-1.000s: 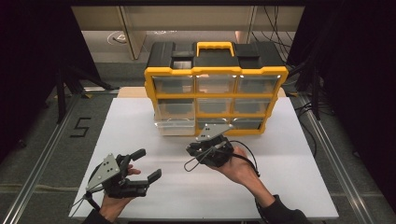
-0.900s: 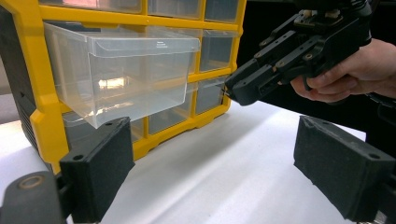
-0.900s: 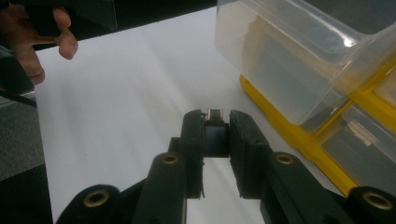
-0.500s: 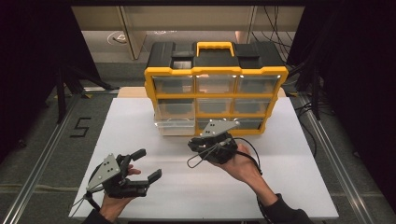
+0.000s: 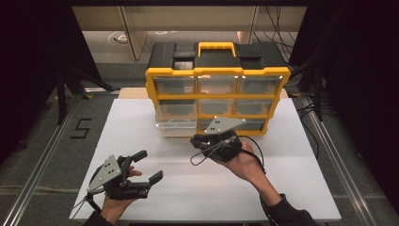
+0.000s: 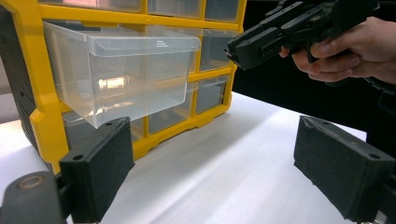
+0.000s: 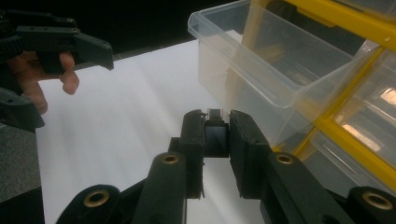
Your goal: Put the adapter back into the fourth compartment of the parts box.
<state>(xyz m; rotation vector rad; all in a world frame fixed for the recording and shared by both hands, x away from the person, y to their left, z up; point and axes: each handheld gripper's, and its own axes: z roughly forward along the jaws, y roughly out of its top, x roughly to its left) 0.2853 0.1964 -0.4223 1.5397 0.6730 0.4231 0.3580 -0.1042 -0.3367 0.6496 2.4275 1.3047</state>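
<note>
From the high view we see the whole layout: a yellow organizer (image 5: pixel 216 96) stands at the far side of the white table (image 5: pixel 291 188), and its lower left drawer (image 5: pixel 176 125) is pulled out toward us. The right gripper (image 5: pixel 200 141) hangs just in front of the organizer's bottom row, beside that open drawer, while the left gripper (image 5: pixel 148 165) sits well apart, near the table's front left edge.

What that view hides, the right gripper view gives us: a small dark block (image 7: pixel 216 133) with a pale top edge sits pinched between the two jaws of the right gripper (image 7: pixel 216 140), which stand narrow and press on it from both sides. The clear drawer (image 7: pixel 266 60) shows just beside and above the jaws, at the right; we cannot tell whether anything lies in it. The left gripper (image 7: pixel 93 46) shows farther off, at the upper left.

The left gripper view gives us the drawer (image 6: pixel 126 70) from the front, jutting out of the yellow frame, with the right gripper (image 6: pixel 261 44) level with it and apart from it. The left gripper's own jaws (image 6: pixel 233 163) stand wide, with only bare table between them, touching nothing.
</note>
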